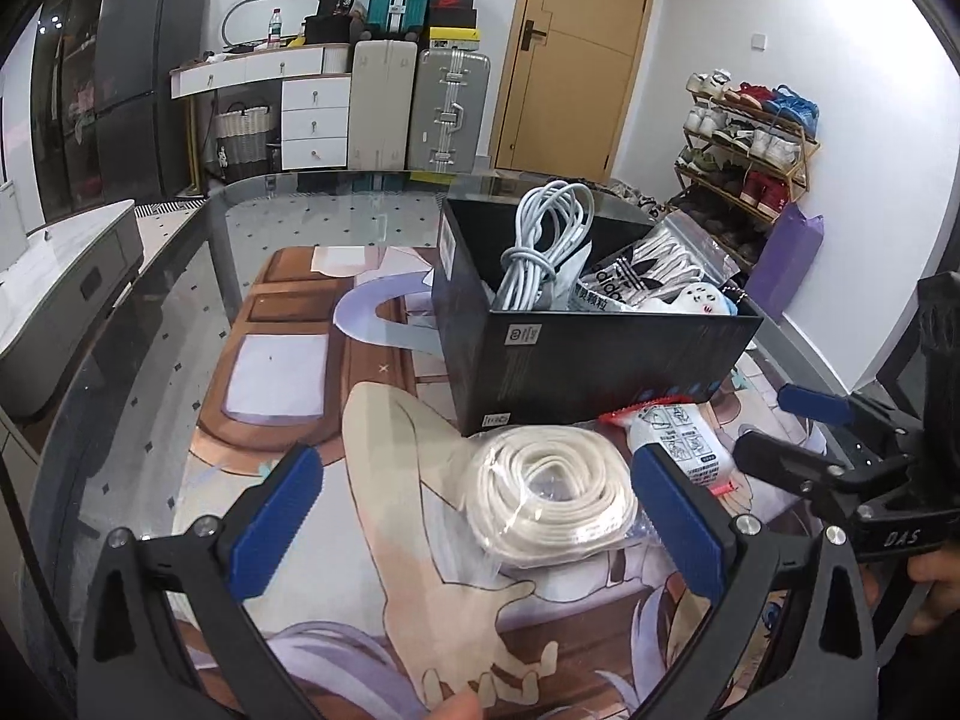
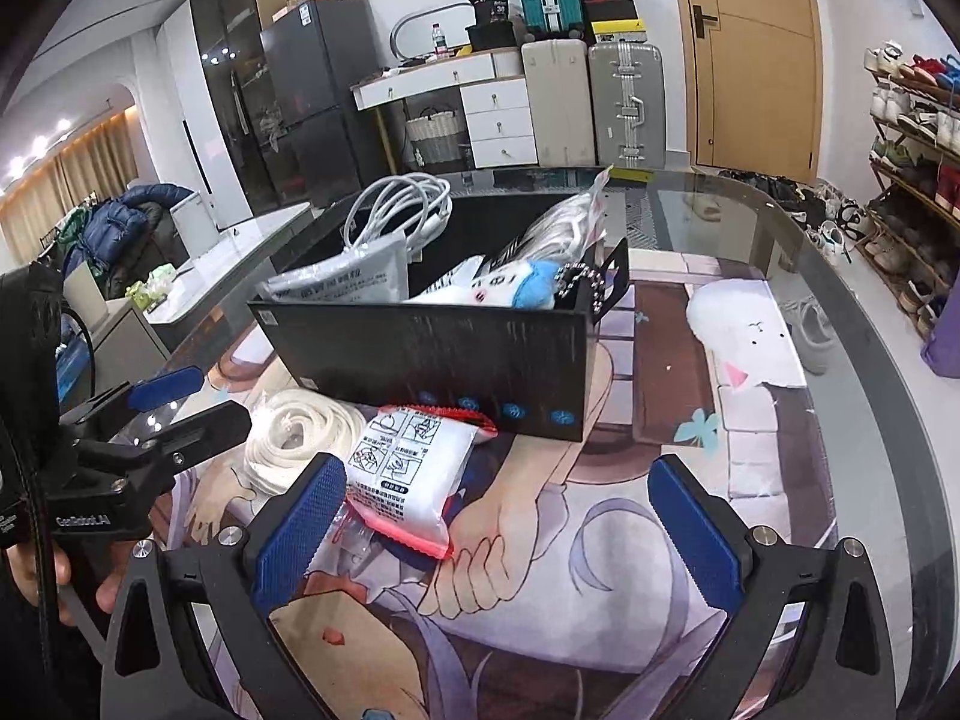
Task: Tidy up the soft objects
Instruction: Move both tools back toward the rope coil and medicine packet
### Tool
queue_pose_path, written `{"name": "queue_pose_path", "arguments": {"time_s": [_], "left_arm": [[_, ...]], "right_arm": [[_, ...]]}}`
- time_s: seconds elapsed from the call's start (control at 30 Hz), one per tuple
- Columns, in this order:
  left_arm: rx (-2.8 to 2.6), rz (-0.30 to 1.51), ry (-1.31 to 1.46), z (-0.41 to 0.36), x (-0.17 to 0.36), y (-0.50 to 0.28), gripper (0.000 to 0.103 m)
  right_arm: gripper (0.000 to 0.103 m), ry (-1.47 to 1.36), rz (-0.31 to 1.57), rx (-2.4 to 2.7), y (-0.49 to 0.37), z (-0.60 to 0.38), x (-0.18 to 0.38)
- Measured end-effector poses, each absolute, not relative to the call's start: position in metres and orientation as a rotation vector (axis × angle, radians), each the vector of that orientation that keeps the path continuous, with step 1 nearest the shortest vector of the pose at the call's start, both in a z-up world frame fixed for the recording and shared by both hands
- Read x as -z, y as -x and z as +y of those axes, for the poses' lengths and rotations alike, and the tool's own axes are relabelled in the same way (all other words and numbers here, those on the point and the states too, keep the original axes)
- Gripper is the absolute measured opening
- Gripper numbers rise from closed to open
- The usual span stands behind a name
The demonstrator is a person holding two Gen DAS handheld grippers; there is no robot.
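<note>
Glass tabletop [image 1: 180, 312], box [image 1: 600, 360] partly filled.
Bagged cord [image 1: 552, 498] lies between the wide-open left tongs [image 1: 480, 531]; a white pouch [image 2: 408, 474] beside the open right tongs [image 2: 498, 531] is also left.

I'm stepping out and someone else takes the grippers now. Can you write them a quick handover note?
Left gripper: open, fingers either side of the bagged white cord coil, not gripping.
Right gripper: open, empty, just before the white packet with red edges.
Both lie on the mat in front of the black box.
Done: white cable bundle, bagged laces, plush toy are in the box.
Left: box the coil and packet.
</note>
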State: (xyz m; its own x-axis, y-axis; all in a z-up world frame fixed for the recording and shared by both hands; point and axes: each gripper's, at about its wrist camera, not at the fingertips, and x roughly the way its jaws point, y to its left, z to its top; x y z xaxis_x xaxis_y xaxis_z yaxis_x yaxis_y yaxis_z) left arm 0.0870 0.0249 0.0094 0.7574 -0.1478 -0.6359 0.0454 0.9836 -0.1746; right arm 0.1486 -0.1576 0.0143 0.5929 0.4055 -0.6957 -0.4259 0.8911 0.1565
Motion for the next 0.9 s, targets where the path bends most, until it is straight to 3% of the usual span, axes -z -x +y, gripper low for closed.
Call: {"name": "queue_pose_path", "arguments": {"time_s": [0.9], "left_arm": [[0.105,0.737,0.221,0.038,-0.003,-0.088,0.103]], "right_arm": [[0.102,0.088,0.918,-0.441,-0.179,-0.121,0.008]]}}
